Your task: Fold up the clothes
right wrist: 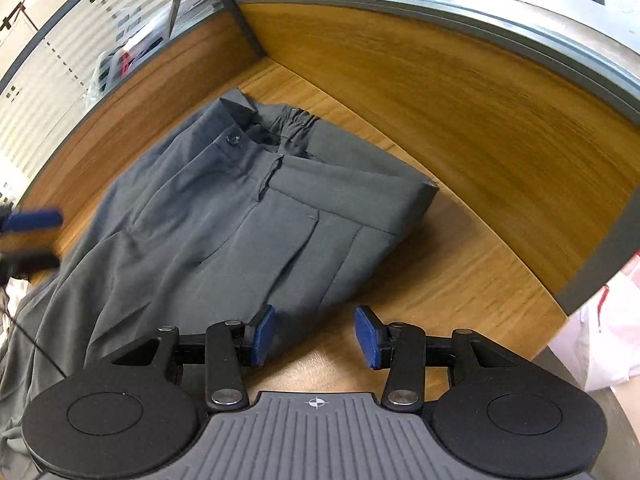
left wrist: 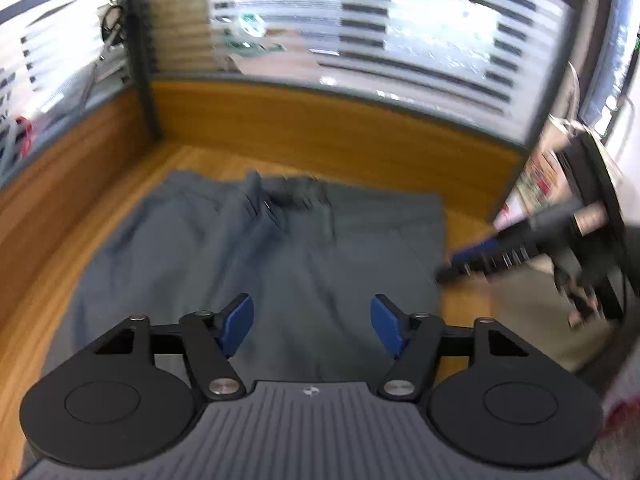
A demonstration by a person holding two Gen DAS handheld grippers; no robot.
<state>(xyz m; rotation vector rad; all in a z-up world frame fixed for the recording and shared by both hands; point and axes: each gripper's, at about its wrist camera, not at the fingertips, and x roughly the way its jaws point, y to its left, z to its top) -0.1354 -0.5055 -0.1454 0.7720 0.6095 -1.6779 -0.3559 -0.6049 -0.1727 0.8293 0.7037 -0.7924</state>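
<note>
Lying spread across the wooden desk point(right wrist: 460, 280), a pair of grey trousers point(right wrist: 224, 216) rests with its buttoned waistband toward the far corner, where wood-panelled partitions point(right wrist: 460, 100) topped with striped frosted glass point(left wrist: 400, 40) meet. The button point(right wrist: 232, 139) sits beside a gathered elastic section at the back of the waist, and pleats run down the front. The left gripper point(left wrist: 312, 326) hovers above the trouser fabric with its blue pads point(left wrist: 238, 328) spread wide, nothing between them. The right gripper point(right wrist: 315, 336) hangs over the garment's near edge and bare desk, its jaws parted and empty. In the left wrist view, the right gripper appears blurred beyond the trousers' right edge.
</note>
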